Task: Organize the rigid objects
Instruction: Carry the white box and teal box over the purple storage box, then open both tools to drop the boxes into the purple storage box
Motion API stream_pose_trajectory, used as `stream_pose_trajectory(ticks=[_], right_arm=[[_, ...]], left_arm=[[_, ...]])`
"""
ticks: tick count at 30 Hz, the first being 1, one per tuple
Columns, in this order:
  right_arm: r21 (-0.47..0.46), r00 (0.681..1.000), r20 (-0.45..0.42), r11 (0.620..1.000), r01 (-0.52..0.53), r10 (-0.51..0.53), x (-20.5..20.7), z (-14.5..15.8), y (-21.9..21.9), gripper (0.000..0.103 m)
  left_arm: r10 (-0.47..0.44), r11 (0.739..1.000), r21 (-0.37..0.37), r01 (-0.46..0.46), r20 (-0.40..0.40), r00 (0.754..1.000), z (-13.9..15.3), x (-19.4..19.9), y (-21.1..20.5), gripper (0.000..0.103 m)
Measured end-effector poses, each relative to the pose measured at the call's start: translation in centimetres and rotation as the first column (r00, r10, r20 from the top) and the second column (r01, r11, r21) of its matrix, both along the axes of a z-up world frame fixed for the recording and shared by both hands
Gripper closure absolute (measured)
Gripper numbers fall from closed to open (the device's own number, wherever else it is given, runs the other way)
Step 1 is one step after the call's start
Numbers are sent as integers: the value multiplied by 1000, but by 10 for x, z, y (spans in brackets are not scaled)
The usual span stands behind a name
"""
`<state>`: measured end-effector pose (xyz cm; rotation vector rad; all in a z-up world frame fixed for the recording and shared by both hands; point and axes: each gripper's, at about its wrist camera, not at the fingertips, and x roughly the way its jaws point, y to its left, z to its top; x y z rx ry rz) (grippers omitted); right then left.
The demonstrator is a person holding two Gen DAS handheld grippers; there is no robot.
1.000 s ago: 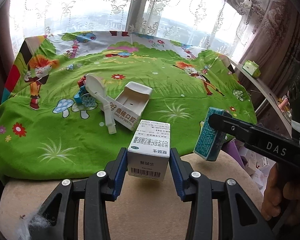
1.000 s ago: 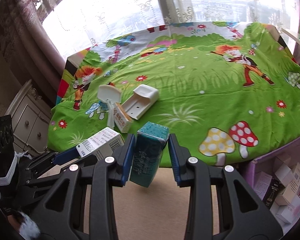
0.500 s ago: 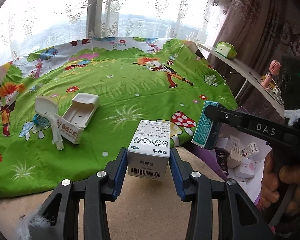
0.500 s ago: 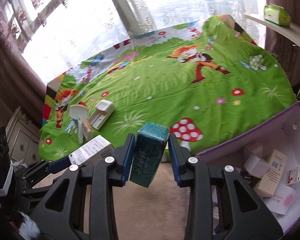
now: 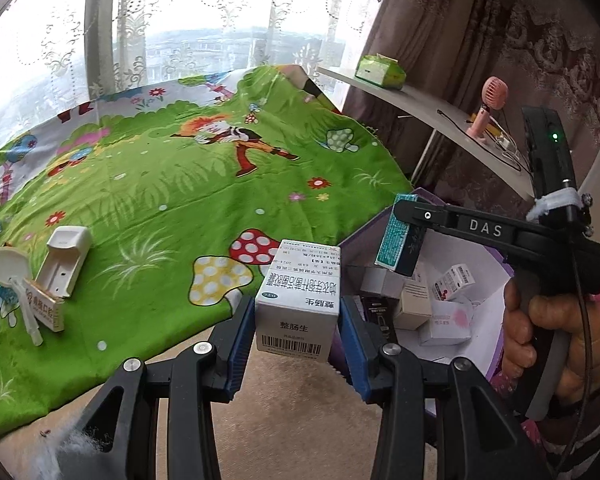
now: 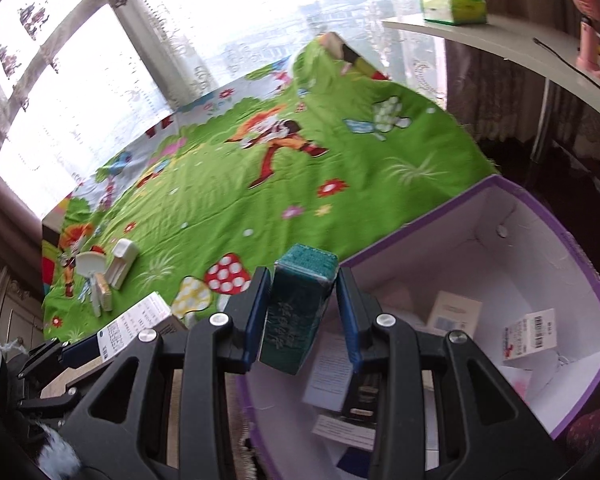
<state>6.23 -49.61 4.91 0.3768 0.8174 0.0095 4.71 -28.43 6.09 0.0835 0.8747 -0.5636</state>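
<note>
Both claws loaded, approaching the purple bin.
Right claw (image 6: 302,312) clenched on teal box (image 6: 300,312), already above purple bin (image 6: 580,248); left claw (image 5: 296,320) grasping white box (image 5: 300,300), bin rightward.

I see a bright green cartoon bedspread (image 5: 148,184) covering the bed, with lace curtains (image 5: 204,20) over the window behind its far edge. On the white shelf (image 6: 500,42) at the right, a green tissue pack (image 6: 452,4) sits near the end, a pink handheld fan (image 6: 588,20) farther along.
</note>
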Motion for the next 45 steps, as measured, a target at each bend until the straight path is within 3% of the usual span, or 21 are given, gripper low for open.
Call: stream_pose_trajectory(ticks=[12,15,18,20,45], right_arm=[[-76,991,7,988,134,-134,-8,4,-49,64],[-76,989,6,986,147,-147,-8,3,-54,64],[-74,989,-4,986,149,-150,-7,1,-55,57],[-79,988,-5,985,155,-156,-8,0,-53,43],[-211,998,16,976,57,-55,-6,19,14,29]], left_arm=[[-102,995,-9,102,-30,994,-6,-3,-38,59],[-103,995,-2,103,-39,994,-8,-2,-41,53],[-94,996,-3,94,-43,995,-9,-3,-40,51],[-87,996,-8,87,-47,995,-10,-2,-38,50],[50,995,-79,-55,-63,997,-9,4,18,44]])
